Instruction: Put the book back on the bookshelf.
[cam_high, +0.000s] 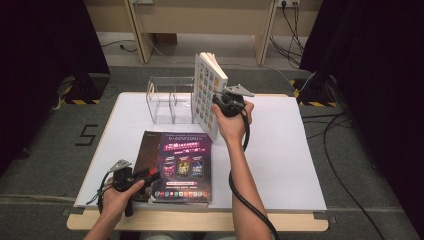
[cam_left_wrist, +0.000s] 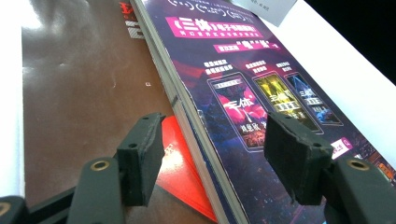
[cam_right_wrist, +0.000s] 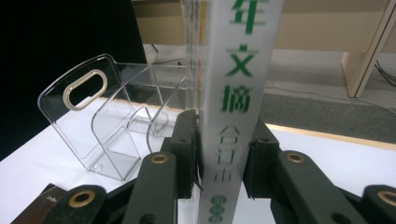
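Observation:
A white book stands upright on the table just right of a clear acrylic rack. My right gripper is shut on its spine. In the right gripper view the two jaws clasp the white spine with green characters, and the right gripper has the rack to its left. A purple magazine lies flat on a brown one. My left gripper is open at their near left corner. Its jaws straddle the purple magazine's edge above the brown cover, left gripper touching nothing.
The white table top has bare room to the right of the person's right forearm. Dark curtains hang on both sides. Cables lie on the floor at the right, and wooden furniture legs stand beyond the table.

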